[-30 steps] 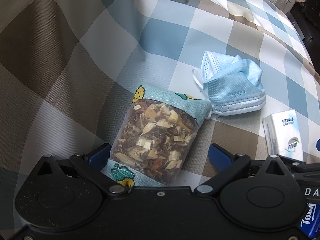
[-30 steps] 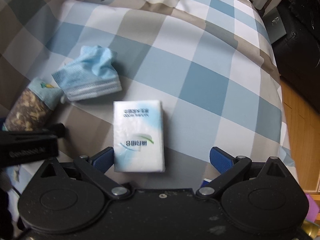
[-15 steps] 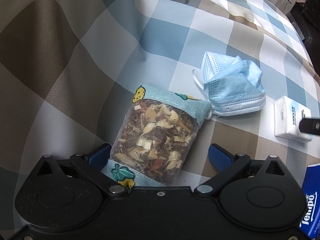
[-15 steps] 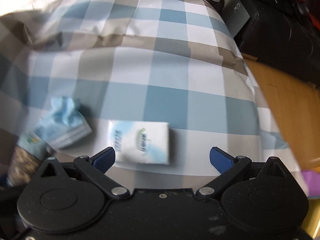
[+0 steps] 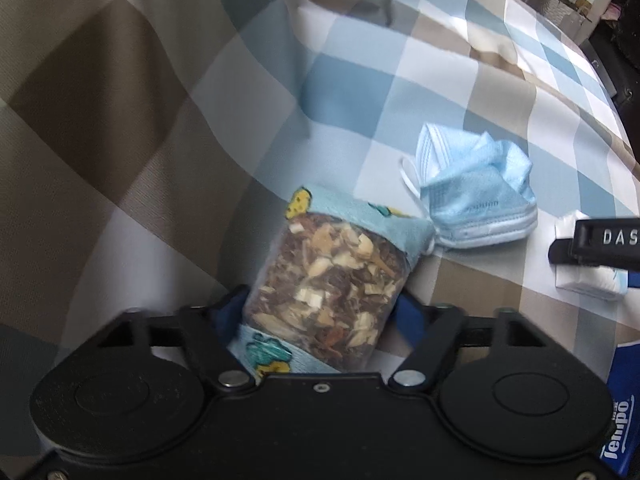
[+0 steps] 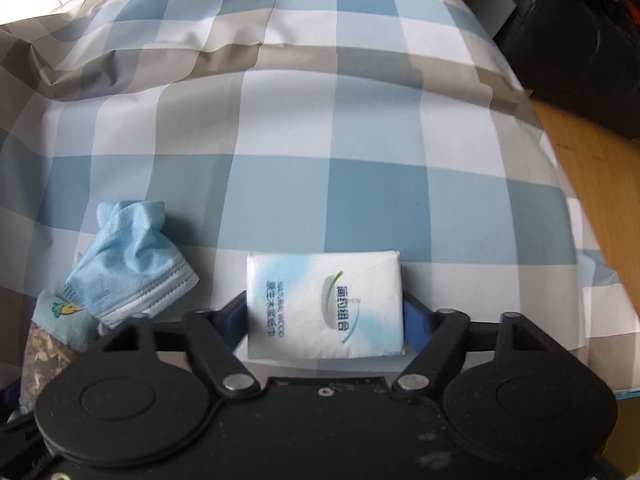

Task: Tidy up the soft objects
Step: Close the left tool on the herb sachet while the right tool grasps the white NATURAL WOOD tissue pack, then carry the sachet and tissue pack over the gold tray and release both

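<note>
Both tongs are closed: my left gripper (image 5: 320,312) squeezes the herb pouch (image 5: 336,288), my right gripper (image 6: 324,316) the tissue pack (image 6: 324,304); face mask (image 6: 128,264) between them.

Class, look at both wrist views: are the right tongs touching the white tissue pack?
Touching. The right wrist view shows the right tongs closed on the tissue pack, a blue pad pressed against each short side, no gap showing.

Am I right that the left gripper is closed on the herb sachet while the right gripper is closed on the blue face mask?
Not quite: the right gripper is closed on the tissue pack, as the right wrist view shows. The face mask lies loose beside it. The left gripper does hold the herb sachet.
</note>
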Available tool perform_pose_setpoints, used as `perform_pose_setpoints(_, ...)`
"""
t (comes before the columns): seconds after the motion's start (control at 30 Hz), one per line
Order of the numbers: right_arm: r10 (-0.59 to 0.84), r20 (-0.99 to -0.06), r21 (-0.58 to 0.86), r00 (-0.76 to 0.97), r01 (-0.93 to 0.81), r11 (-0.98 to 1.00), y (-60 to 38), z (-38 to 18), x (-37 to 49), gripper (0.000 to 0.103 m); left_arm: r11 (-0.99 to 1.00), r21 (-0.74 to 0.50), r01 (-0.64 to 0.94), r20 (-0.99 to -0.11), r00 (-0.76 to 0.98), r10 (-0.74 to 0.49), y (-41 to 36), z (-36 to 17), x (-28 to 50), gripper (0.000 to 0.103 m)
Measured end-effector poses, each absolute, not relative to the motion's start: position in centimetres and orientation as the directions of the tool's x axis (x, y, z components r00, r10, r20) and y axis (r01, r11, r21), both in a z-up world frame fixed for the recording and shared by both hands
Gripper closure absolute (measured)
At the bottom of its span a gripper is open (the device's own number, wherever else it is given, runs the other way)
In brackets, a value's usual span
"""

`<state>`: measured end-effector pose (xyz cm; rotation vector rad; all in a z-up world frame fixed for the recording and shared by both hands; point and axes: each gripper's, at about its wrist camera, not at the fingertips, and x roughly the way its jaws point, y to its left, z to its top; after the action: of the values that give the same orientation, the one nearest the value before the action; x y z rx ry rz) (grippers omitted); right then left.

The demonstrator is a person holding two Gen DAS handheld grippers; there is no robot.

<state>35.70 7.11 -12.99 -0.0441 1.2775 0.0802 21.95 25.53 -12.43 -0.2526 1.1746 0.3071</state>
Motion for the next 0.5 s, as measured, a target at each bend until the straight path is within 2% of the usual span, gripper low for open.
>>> perform_pose_setpoints(0.17,0.032,-0.948,-0.002,0.318,-0.105,0.994,6.5,-10.6,35.0,0.029,0.916,-0.095,-0.390,-0.922,0.382,0.067,26.6,-12.1,21.7,0.052)
perform_pose_setpoints(0.5,-0.018,-0.945,-0.113,0.326,-0.276,0.955,4.2,-1.3,30.6,0.029,0.895,-0.156,-0.417,-0.903,0.427,0.042,27.2,-12.0,21.0,0.054)
